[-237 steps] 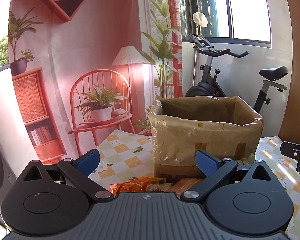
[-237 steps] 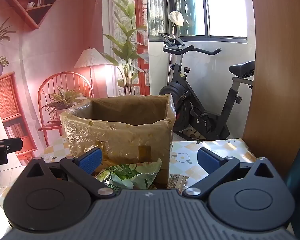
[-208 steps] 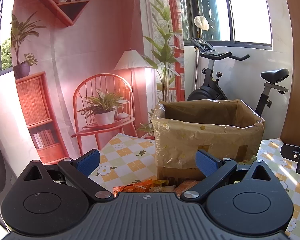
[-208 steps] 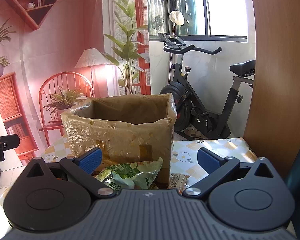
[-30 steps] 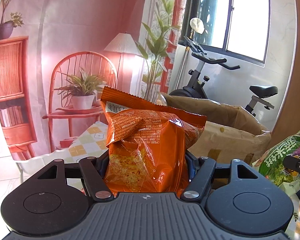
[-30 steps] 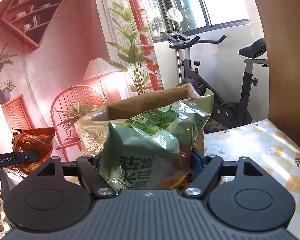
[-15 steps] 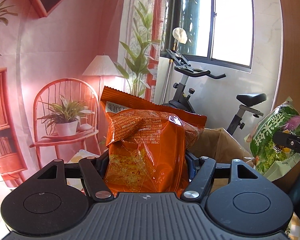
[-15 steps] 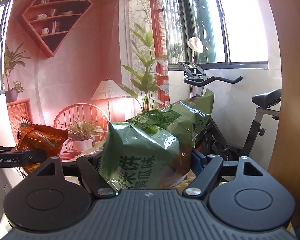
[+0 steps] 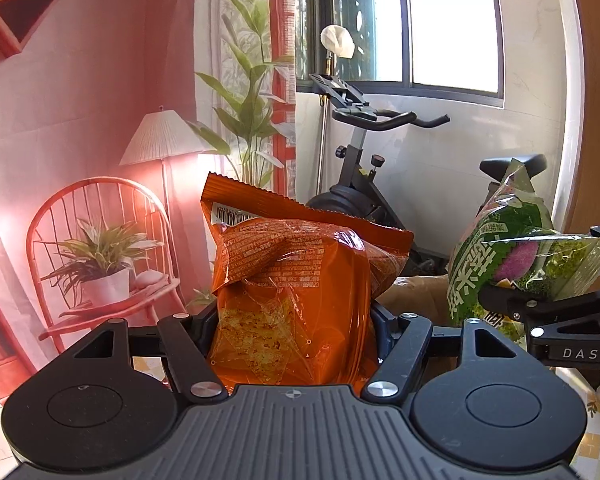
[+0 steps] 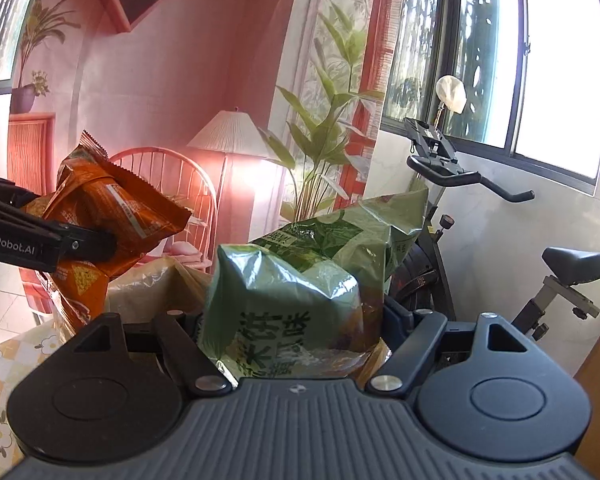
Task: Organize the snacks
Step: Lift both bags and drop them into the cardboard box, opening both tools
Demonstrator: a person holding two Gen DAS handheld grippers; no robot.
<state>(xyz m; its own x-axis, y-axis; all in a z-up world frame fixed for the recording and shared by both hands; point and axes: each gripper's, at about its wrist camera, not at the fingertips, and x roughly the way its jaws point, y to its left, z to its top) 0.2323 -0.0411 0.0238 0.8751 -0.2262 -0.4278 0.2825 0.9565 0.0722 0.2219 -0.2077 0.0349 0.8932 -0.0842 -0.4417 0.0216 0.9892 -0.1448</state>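
My left gripper (image 9: pixel 292 320) is shut on an orange snack bag (image 9: pixel 296 280) and holds it upright in the air. The bag also shows at the left of the right wrist view (image 10: pixel 108 216). My right gripper (image 10: pixel 292 320) is shut on a green snack bag (image 10: pixel 300 280), which also shows at the right of the left wrist view (image 9: pixel 512 256). The brown cardboard box (image 9: pixel 412 296) lies low behind the bags, mostly hidden; its plastic-wrapped rim shows in the right wrist view (image 10: pixel 156 280).
An exercise bike (image 9: pixel 364 168) stands behind the box by the window. A checked floral tablecloth (image 10: pixel 4 364) shows at the lower left. A wooden panel (image 9: pixel 596 120) is at the far right. A printed backdrop with a red chair (image 9: pixel 100 240) is behind.
Both grippers, which were open and empty at first, have closed on the bags and lifted them. In the last second both rose further and the box dropped low in view.
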